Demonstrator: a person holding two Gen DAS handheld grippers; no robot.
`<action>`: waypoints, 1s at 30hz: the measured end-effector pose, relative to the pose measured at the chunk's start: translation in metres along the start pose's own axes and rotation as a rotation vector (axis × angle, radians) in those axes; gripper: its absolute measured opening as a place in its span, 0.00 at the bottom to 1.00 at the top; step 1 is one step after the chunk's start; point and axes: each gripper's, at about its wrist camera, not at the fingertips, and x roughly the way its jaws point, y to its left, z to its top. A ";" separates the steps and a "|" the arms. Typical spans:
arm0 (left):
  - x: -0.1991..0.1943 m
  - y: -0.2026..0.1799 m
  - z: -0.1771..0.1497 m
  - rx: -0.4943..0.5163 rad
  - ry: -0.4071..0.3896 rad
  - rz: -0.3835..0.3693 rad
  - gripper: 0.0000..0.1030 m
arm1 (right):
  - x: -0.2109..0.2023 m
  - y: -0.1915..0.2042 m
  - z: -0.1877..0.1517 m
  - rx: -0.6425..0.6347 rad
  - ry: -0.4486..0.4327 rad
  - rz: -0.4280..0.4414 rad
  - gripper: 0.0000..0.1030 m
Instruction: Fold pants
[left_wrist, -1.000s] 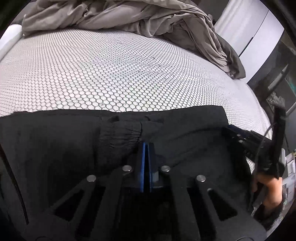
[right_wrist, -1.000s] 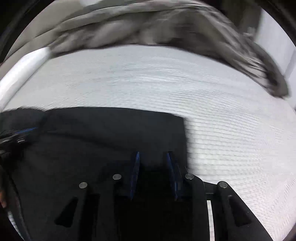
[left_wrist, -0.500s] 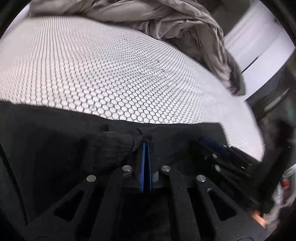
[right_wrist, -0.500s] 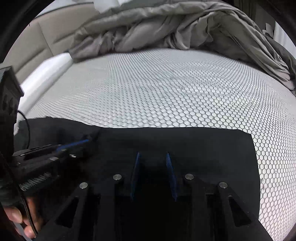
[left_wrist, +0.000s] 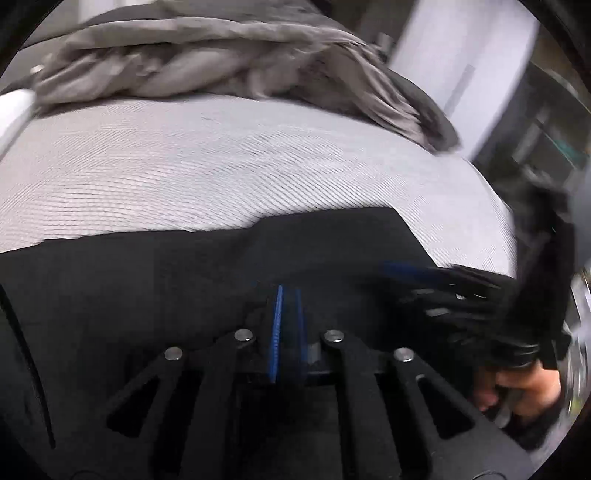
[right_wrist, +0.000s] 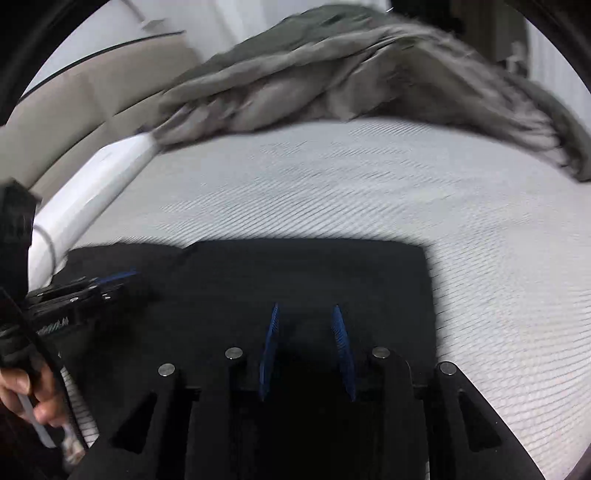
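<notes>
A honeycomb-patterned mattress (right_wrist: 332, 192) bears black pants (right_wrist: 295, 280); left fingers (left_wrist: 275, 325) opening, right fingers (right_wrist: 341, 343) spreading, neither pinching cloth.

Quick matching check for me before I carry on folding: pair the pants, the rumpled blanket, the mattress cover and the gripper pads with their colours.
Things:
1. pants
2. rumpled blanket
3. mattress cover
4. pads of the right gripper

Colours:
A. blue
B. white with a fine mesh pattern
C. black
D. grey-brown

Pairs: 1-C, 2-D, 3-B, 4-A
</notes>
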 end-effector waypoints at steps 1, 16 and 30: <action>0.009 -0.001 -0.006 0.014 0.045 0.016 0.10 | 0.006 0.010 -0.002 -0.013 0.021 0.010 0.31; -0.039 0.017 -0.027 -0.057 -0.027 -0.004 0.10 | -0.051 -0.037 -0.030 -0.023 -0.082 -0.140 0.37; -0.050 0.014 -0.072 0.064 0.107 -0.019 0.13 | -0.042 -0.060 -0.060 -0.097 0.019 -0.159 0.40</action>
